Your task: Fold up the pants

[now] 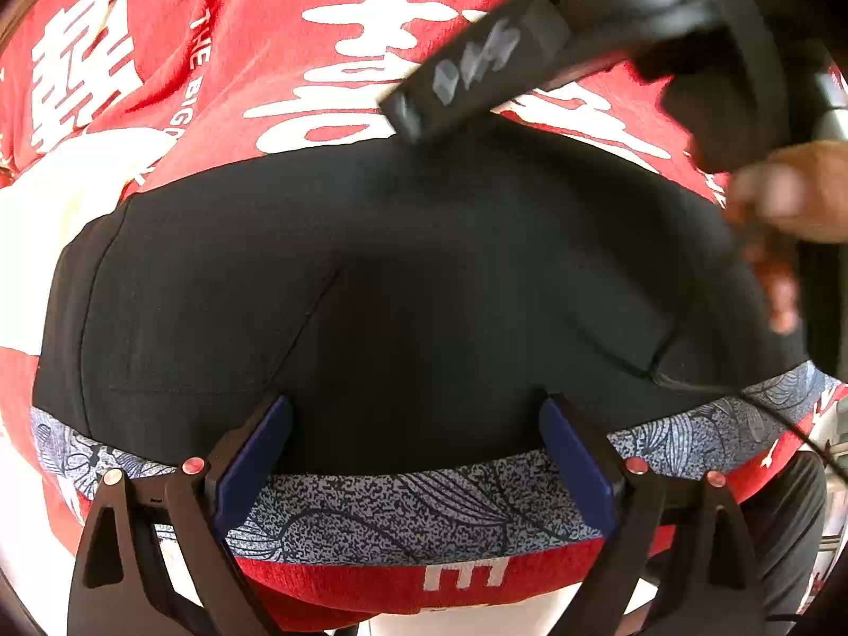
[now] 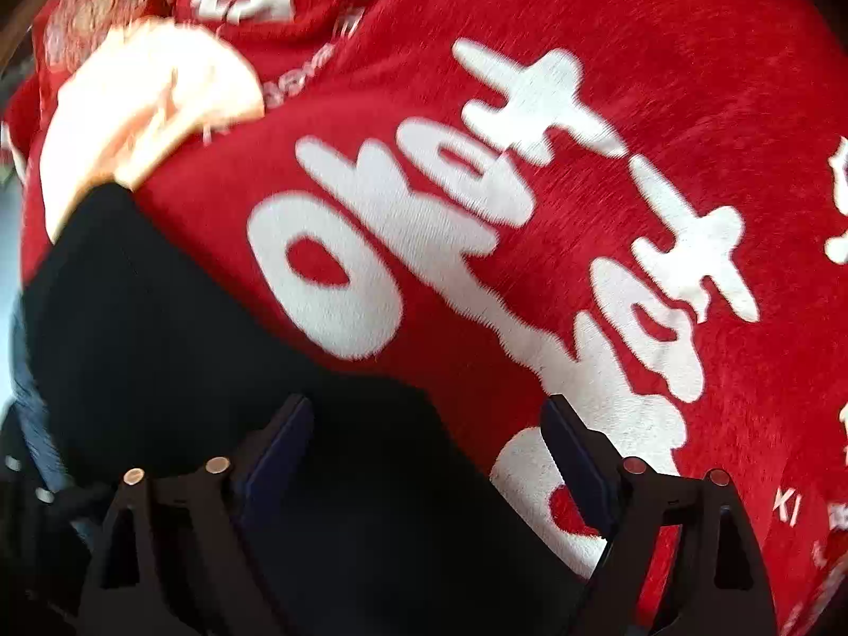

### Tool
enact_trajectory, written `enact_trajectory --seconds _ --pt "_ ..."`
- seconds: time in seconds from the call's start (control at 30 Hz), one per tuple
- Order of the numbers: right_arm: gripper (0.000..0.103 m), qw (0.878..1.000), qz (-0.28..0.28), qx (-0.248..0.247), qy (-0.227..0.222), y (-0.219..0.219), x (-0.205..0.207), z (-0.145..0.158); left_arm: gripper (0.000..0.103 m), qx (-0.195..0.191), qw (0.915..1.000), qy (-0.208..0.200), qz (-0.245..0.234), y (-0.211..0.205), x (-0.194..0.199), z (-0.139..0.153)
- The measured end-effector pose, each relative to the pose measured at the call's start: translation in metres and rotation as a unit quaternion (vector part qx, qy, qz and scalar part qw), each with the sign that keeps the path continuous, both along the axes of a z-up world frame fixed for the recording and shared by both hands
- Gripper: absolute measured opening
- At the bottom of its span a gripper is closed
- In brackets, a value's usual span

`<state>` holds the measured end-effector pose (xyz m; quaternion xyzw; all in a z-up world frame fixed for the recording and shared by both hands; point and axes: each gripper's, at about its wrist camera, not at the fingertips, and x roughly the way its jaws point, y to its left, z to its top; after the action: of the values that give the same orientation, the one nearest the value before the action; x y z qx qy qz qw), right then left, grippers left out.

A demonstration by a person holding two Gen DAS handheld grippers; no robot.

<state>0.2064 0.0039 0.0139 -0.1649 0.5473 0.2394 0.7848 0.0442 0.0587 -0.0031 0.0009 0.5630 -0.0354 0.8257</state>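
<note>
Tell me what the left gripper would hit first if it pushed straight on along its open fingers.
Most likely the black fabric pants, near their blue-grey patterned waistband. The left gripper is open, with the cloth straight ahead between its fingers. How much gap remains is unclear from this view.

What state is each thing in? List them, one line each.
Black pants: lying flat and folded on the red cloth, patterned waistband toward the left camera, nothing gripping them.
Patterned waistband: flat, between the open left fingers.
Red printed cloth: spread out under the pants.
Left tool: open, over the waistband.
Right tool: open, over the pants' edge, holding nothing.
</note>
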Motion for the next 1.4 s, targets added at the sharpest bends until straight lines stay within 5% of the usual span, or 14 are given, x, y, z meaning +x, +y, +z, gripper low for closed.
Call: enact_trajectory --seconds 0.13,0.33,0.43,0.53,0.63,0.73,0.83,0.97,1.17,1.4 --pt "0.088 0.998 0.026 0.056 0.015 -0.012 -0.036 0.019 0.095 -0.007 1.0000 0.004 0.002 0.003 0.000 0.001" --pt "0.088 0.999 0.011 0.014 0.031 -0.039 -0.086 -0.009 0.095 -0.028 0.9993 0.007 0.022 0.026 -0.009 0.007" --pt "0.088 0.998 -0.023 0.050 0.043 -0.062 -0.107 -0.011 0.095 -0.041 0.9982 0.007 0.043 0.039 -0.016 0.011" --pt "0.088 1.000 -0.009 -0.023 0.017 -0.062 -0.141 -0.025 0.095 -0.035 0.9980 0.014 0.050 0.040 -0.016 0.008" --pt "0.097 0.998 -0.034 -0.043 0.014 -0.082 -0.171 -0.029 0.095 0.003 0.9991 0.016 0.038 0.033 -0.017 0.004" --pt "0.097 0.998 -0.055 -0.026 0.006 -0.103 -0.192 -0.025 0.095 -0.025 0.9989 0.014 0.038 0.028 -0.022 0.010" --pt "0.097 0.995 -0.104 0.011 0.006 -0.127 -0.195 -0.019 0.095 -0.029 0.9992 0.015 0.023 0.010 -0.021 0.011" --pt "0.098 0.996 -0.092 -0.006 0.019 -0.137 -0.198 -0.025 0.096 0.044 0.9988 0.021 -0.004 -0.018 -0.016 -0.003" --pt "0.098 0.982 -0.176 0.067 -0.011 -0.208 -0.209 0.014 0.096 -0.009 0.9991 -0.004 -0.041 -0.054 -0.018 0.033" --pt "0.098 0.958 -0.281 0.058 -0.026 -0.302 -0.224 0.024 0.096 -0.012 0.9875 -0.008 -0.157 -0.166 0.000 0.039"
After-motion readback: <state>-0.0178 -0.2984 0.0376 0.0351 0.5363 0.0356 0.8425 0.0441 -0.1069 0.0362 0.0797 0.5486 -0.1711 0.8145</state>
